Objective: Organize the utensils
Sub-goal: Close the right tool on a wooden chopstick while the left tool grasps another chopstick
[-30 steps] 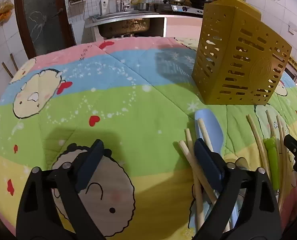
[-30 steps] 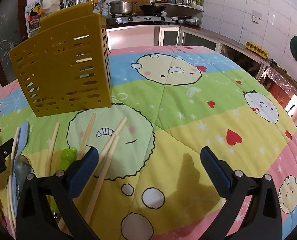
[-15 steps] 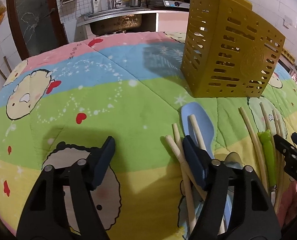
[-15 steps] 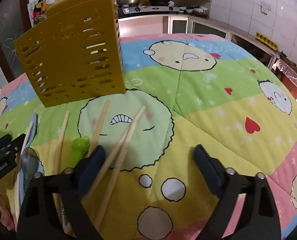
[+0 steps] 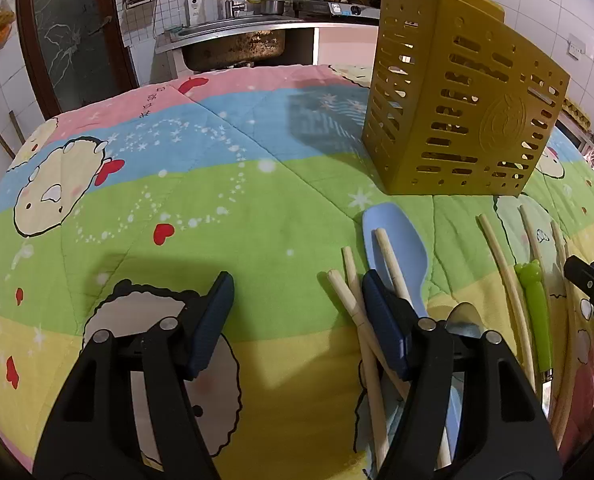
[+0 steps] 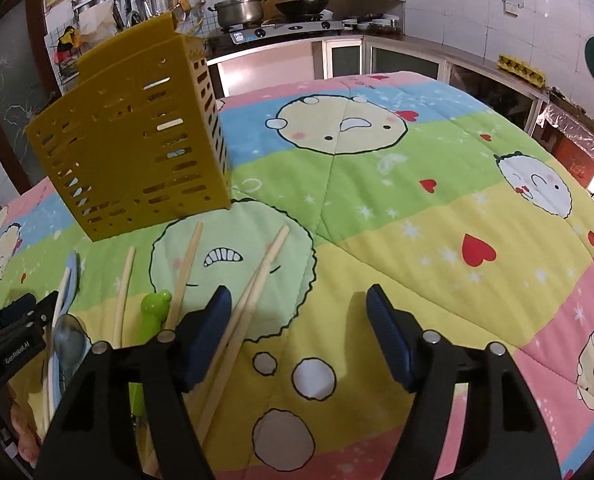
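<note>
A yellow slotted utensil holder (image 5: 461,112) stands upright on the quilt-covered table; it also shows in the right wrist view (image 6: 133,160). Before it lie wooden chopsticks (image 5: 391,264), a light blue spatula (image 5: 397,244), a metal spoon (image 5: 463,320) and a green-handled utensil (image 5: 533,296). My left gripper (image 5: 297,304) is open and empty, its right finger over the chopsticks and spatula. My right gripper (image 6: 299,320) is open and empty, its left finger over a chopstick pair (image 6: 257,280). The green handle (image 6: 155,312) and spoon (image 6: 69,340) lie to its left.
A colourful cartoon quilt (image 6: 417,220) covers the table. A sink (image 5: 233,40) and a stove with pots (image 6: 273,24) stand along the wall behind. The left gripper's body (image 6: 13,340) shows at the right wrist view's left edge.
Both grippers have moved forward and lower toward the utensils and the holder. Their jaws have narrowed somewhat but stay open. Nothing was picked up.
</note>
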A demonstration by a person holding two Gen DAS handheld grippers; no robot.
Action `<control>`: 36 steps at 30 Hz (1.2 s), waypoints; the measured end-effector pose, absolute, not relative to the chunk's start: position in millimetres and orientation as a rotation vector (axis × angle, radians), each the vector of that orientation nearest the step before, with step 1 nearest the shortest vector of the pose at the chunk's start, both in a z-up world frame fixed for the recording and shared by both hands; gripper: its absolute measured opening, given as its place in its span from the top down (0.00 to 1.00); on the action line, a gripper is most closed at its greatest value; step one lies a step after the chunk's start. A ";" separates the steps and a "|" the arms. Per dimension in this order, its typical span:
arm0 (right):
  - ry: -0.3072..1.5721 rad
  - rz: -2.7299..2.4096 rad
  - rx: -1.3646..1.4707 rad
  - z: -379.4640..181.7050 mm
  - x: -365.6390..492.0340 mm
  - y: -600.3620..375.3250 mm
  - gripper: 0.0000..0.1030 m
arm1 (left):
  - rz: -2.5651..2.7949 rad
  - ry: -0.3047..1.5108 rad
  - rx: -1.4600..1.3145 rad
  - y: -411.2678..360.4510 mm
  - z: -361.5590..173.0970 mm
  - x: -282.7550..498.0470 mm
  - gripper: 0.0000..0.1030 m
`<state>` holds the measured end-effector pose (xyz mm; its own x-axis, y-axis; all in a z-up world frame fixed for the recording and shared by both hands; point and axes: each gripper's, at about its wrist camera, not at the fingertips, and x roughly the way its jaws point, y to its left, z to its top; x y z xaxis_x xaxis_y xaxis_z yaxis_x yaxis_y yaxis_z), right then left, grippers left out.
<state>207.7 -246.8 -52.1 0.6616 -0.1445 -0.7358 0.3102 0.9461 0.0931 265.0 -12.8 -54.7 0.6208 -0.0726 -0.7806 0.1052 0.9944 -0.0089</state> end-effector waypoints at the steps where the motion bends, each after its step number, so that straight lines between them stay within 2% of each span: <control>1: 0.817 -0.261 0.210 -53.2 208.7 -245.7 0.33 | -0.102 0.896 0.040 -12.1 -54.7 265.3 0.37; 5: 0.855 -0.240 0.209 -59.0 217.3 -245.7 0.37 | -0.097 0.904 0.062 -15.9 -54.0 267.6 0.38; 6: 0.858 -0.238 0.199 -57.3 221.8 -245.9 0.41 | -0.101 0.908 0.066 -16.7 -53.4 269.5 0.40; 10: 0.911 -0.211 0.227 -56.4 242.1 -255.4 0.43 | -0.123 0.932 0.075 -18.6 -50.5 278.8 0.45; 17: 0.929 -0.225 0.192 -56.8 254.4 -248.6 0.51 | -0.137 0.959 0.080 -26.1 -47.8 283.3 0.66; 20: 0.928 -0.216 0.176 -55.6 256.5 -243.6 0.60 | -0.143 0.978 0.074 -32.3 -47.2 285.8 0.79; 23: 0.933 -0.213 0.193 -54.3 261.1 -244.9 0.65 | -0.139 0.998 0.063 -35.2 -47.4 289.9 0.86; 25: 0.937 -0.208 0.202 -53.7 263.7 -246.4 0.75 | -0.138 1.007 0.053 -35.1 -47.4 291.3 0.91; 28: 0.936 -0.209 0.199 -52.9 267.6 -245.3 0.87 | -0.135 1.006 0.042 -35.1 -48.0 291.4 0.92; 33: 0.916 -0.188 0.225 -46.3 265.6 -243.3 0.88 | -0.131 0.985 0.032 -35.6 -46.1 287.7 0.92; 36: 0.891 -0.173 0.224 -38.8 262.6 -239.9 0.94 | -0.133 0.979 0.016 -33.7 -43.7 285.5 0.92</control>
<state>262.6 -239.9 -38.8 0.6175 -0.0566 -0.7845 0.2418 0.9628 0.1209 285.5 -33.7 -43.7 0.5507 -0.1056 -0.8280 0.1199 0.9917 -0.0468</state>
